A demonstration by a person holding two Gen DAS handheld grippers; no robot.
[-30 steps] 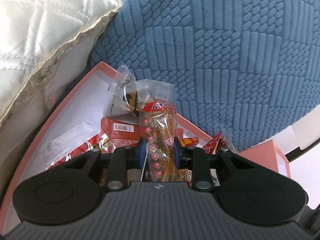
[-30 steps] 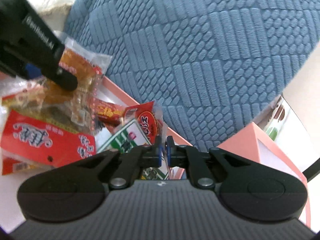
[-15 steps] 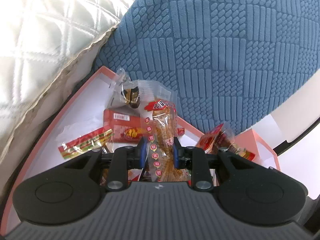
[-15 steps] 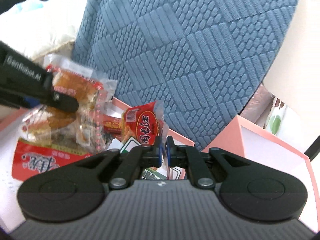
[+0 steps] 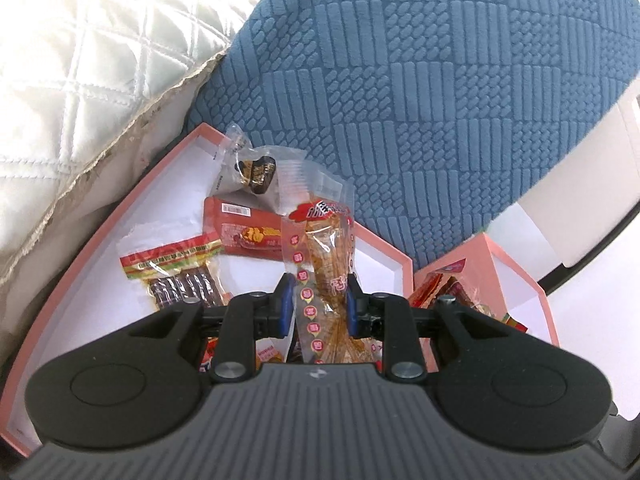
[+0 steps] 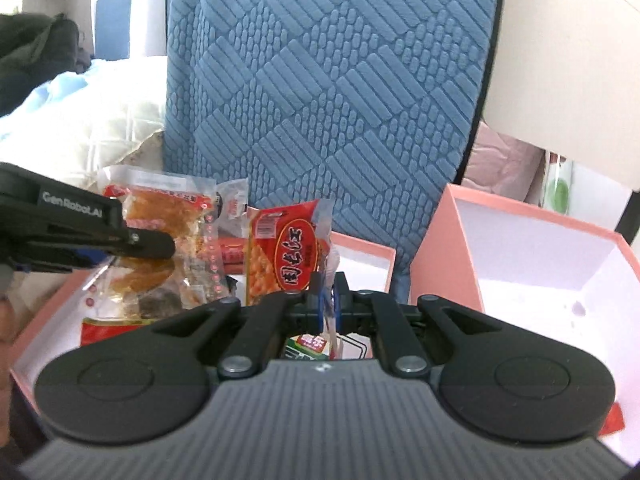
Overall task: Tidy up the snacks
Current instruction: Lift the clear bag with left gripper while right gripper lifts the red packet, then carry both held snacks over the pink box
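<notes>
Hiding its own lower half, the clear snack bag (image 5: 320,280) sits clamped in the left tool (image 5: 316,304); the right tool (image 6: 325,300) pinches a red packet (image 6: 284,256) by its edge.

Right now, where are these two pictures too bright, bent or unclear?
Left wrist view: the white quilt is washed out by strong light, and the pink box rim curves from the fisheye lens. Right wrist view: the blue cushion is sharp, while the far top-left background is dim and soft.

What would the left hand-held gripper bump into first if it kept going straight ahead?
Probably the red snack packet lying in the pink box, just ahead of the left hand-held gripper and its orange snack bag; depth is unclear.
</notes>
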